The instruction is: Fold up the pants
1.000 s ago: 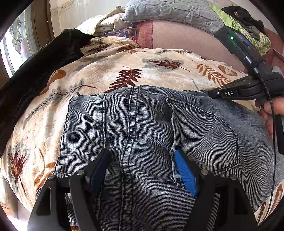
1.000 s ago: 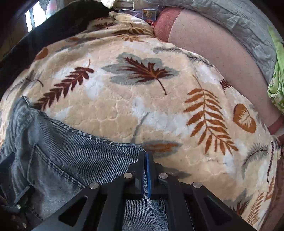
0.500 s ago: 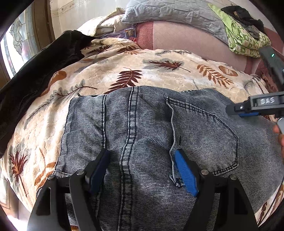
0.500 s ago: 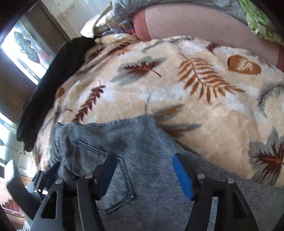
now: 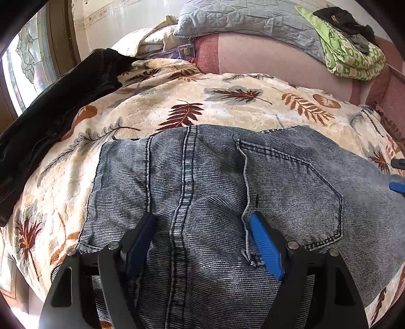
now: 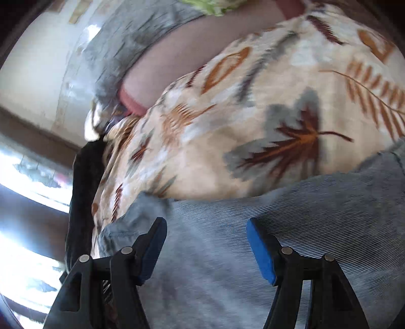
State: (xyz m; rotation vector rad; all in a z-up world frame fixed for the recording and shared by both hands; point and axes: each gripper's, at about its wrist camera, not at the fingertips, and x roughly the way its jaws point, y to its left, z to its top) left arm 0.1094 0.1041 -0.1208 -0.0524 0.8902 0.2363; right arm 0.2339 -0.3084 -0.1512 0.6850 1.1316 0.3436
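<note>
Blue-grey denim pants lie flat on a leaf-print blanket, back pocket and centre seam up. My left gripper is open, its blue pads astride the seam just above the denim, holding nothing. My right gripper is open and empty over the pants near their edge; its view is blurred. The right gripper's tip shows at the far right edge of the left wrist view.
A black garment lies along the blanket's left side. A pink sofa back rises behind, with a grey quilted cushion and green folded cloth on top. A window is at the left.
My right gripper has opened, let go of the denim edge, and swung away to the right, tilting its view. My left gripper and the pants have stayed still.
</note>
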